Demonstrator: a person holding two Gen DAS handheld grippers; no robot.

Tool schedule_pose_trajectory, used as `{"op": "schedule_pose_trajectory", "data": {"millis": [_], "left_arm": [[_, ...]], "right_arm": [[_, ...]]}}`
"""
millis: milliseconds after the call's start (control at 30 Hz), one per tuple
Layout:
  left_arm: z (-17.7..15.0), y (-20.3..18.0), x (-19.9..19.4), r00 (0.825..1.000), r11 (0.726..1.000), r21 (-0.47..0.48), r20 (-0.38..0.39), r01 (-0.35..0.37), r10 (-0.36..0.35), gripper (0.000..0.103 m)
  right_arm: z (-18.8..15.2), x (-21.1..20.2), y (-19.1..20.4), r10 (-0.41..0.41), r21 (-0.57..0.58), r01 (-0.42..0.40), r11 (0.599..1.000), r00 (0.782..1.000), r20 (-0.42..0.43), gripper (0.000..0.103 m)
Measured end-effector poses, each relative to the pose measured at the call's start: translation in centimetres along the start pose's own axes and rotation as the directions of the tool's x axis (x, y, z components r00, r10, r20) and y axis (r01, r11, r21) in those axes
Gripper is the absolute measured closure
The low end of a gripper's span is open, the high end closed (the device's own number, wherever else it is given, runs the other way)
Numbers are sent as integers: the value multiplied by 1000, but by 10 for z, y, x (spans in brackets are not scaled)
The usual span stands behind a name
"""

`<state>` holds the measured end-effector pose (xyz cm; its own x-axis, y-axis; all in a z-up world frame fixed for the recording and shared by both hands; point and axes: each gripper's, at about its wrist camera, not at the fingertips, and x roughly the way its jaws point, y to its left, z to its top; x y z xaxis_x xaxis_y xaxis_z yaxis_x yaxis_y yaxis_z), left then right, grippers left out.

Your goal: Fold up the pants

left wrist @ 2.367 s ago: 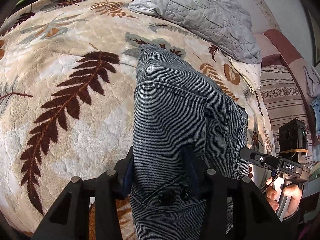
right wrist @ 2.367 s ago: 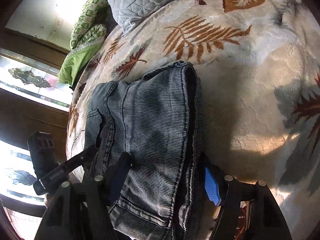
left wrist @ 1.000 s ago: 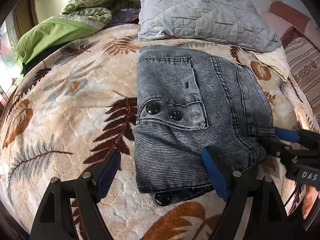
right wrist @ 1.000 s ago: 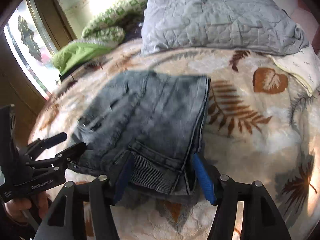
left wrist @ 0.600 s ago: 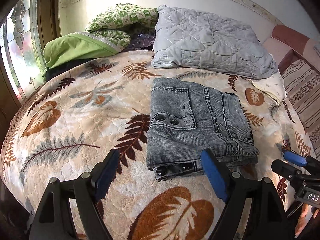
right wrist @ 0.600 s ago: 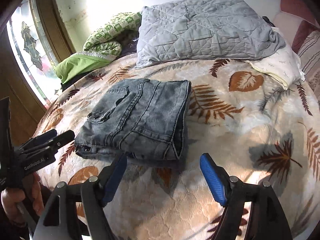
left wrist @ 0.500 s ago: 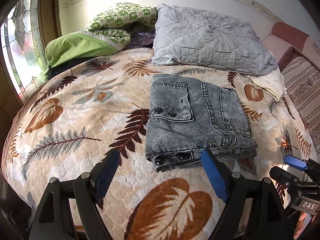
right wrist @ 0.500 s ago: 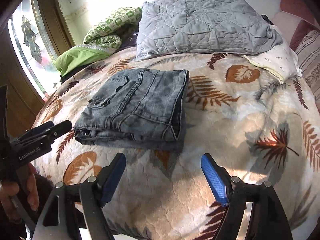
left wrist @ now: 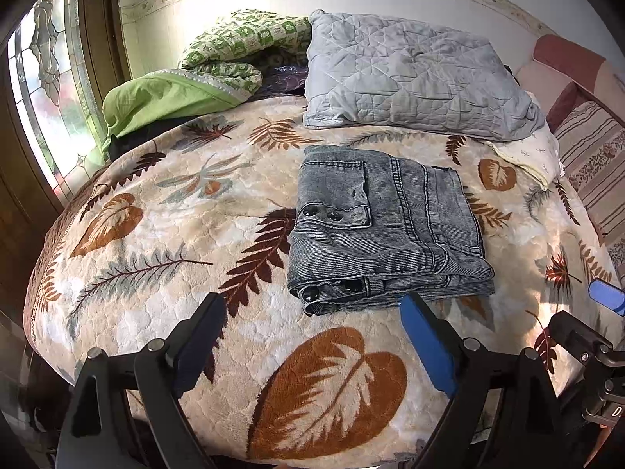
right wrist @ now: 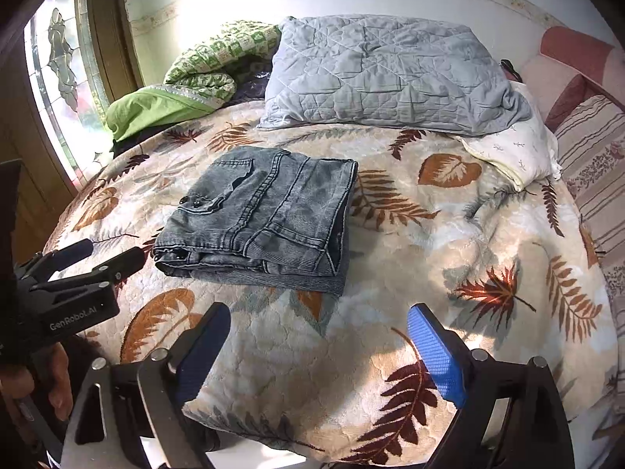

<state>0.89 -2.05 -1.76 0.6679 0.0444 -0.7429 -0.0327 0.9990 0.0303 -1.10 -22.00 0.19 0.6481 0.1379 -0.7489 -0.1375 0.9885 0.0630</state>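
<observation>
The grey denim pants (left wrist: 383, 226) lie folded into a compact rectangle on the leaf-patterned blanket (left wrist: 195, 234), the buttoned pocket on top at their left side. My left gripper (left wrist: 311, 301) hovers above the blanket just short of the pants' near edge, its jaws opening with nothing between them. In the right wrist view the pants (right wrist: 265, 219) lie further off to the left. My right gripper (right wrist: 318, 310) hangs over bare blanket with its jaws opening, also with nothing between them. Each view shows the other gripper at its edge: the left gripper (right wrist: 74, 269) and the right gripper (left wrist: 607, 296).
A grey quilted pillow (left wrist: 410, 74) lies behind the pants, with green bedding (left wrist: 195, 82) to its left and a white pillow (right wrist: 511, 156) to its right. A window (left wrist: 43, 90) lines the left wall. A striped cushion (left wrist: 593, 164) borders the bed's right side.
Both grippers have let go of the pants and drawn back and upward, so the folded pants now lie apart from them. The right gripper's jaws have spread wider.
</observation>
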Motion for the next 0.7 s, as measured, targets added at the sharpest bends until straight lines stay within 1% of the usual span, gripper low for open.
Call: {"op": "schedule_pose_trajectory", "data": {"millis": [233,333,600,700], "left_arm": [[3,0,-7,999,1000,-11,18,26,-26,12],[5,0,-5,999,999,-22,13,38,-38,12],[9,0,3,999,999,-17,1,38,-38,11],[11,1,4,999,999,-24,9,42,-42,10]], "right_arm": [[1,-7,9,-5,-23,6,1000,1000,3,9],[2,-9,11,-6,-29,6,1000,1000,7,9],[7,-6,15,-9,-39,9,999,1000,14,9],[8,-3,15,-8,-43,9,999,1000,10,9]]}}
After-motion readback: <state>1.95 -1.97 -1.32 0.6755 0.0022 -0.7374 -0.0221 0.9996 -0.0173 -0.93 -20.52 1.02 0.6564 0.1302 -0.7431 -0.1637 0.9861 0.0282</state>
